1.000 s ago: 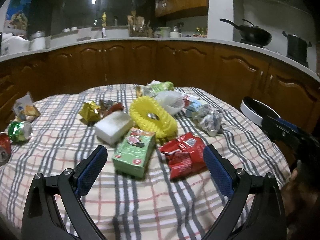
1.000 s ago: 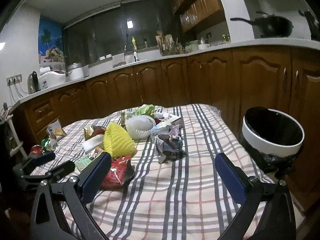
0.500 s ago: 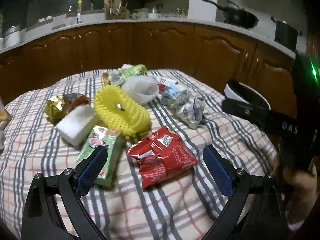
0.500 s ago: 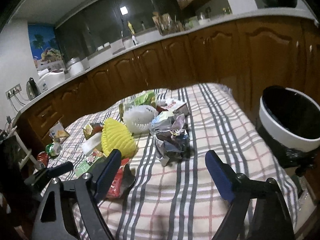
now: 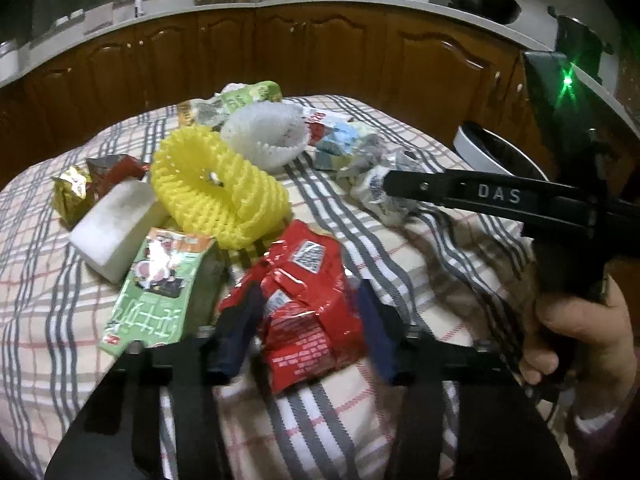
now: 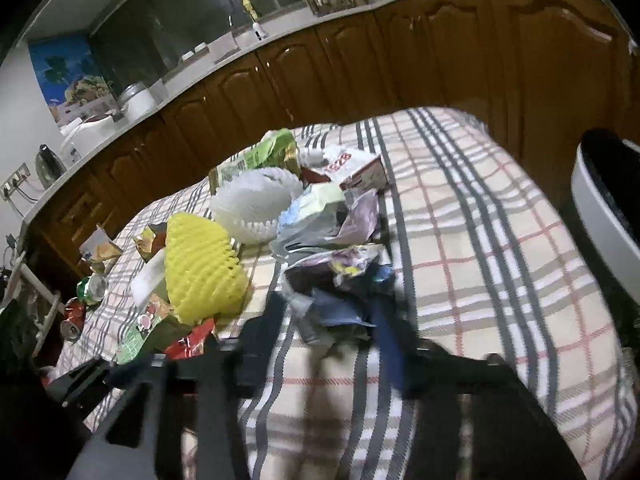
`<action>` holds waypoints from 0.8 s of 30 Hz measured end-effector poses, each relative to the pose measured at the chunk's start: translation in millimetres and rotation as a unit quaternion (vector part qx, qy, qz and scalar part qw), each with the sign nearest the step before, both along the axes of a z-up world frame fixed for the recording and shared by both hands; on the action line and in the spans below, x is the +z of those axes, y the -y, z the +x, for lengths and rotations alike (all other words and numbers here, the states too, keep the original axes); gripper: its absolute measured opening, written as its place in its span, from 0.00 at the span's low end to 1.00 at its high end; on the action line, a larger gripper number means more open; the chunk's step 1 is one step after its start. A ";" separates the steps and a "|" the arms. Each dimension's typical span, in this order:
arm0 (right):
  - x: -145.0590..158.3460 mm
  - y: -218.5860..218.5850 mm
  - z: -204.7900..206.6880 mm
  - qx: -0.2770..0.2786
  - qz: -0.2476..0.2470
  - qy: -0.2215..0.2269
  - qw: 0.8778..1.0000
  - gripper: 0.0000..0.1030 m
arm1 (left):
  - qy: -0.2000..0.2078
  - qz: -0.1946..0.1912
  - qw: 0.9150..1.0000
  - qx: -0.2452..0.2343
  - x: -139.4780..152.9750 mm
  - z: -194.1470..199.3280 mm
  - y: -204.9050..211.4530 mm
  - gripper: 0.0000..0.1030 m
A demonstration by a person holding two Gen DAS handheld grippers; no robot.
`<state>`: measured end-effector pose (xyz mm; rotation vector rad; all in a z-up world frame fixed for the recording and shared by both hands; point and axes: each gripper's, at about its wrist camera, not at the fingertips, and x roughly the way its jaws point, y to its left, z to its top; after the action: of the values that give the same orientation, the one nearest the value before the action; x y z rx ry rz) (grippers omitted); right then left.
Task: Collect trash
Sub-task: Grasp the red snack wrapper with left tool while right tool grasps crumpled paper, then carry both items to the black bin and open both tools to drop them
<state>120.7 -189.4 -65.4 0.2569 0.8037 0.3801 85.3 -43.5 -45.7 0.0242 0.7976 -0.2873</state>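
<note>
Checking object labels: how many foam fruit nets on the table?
2. The yellow foam fruit net lies mid-pile; the white foam fruit net sits just behind it, touching. More may hide under wrappers.
</note>
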 end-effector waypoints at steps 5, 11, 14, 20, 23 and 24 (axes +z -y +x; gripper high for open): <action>7.7 4.7 -11.0 -0.001 0.006 0.021 1.000 0.19 | 0.007 -0.009 1.000 -0.013 2.3 -1.8 1.6 0.31; 24.1 21.8 -29.6 -0.008 0.020 0.039 0.999 0.13 | 0.031 -0.014 0.999 -0.024 19.0 -7.0 7.9 0.19; 31.2 35.1 -39.8 -0.017 0.027 0.048 0.998 0.13 | 0.033 -0.027 0.999 -0.031 27.0 -4.3 9.7 0.08; 44.0 64.1 -58.3 -0.043 0.039 0.066 0.996 0.13 | 0.039 -0.041 0.998 -0.042 40.3 4.3 19.3 0.08; 51.0 83.1 -65.0 -0.060 0.043 0.077 0.994 0.13 | 0.048 -0.048 0.996 -0.054 50.4 7.7 29.9 0.08; 52.7 88.4 -67.0 -0.065 0.042 0.080 0.994 0.13 | 0.051 -0.050 0.996 -0.060 53.9 8.7 34.4 0.08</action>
<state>53.7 -277.9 -12.7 0.3517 0.6101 0.3085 94.0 -77.9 8.2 -0.0067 0.6814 -0.4364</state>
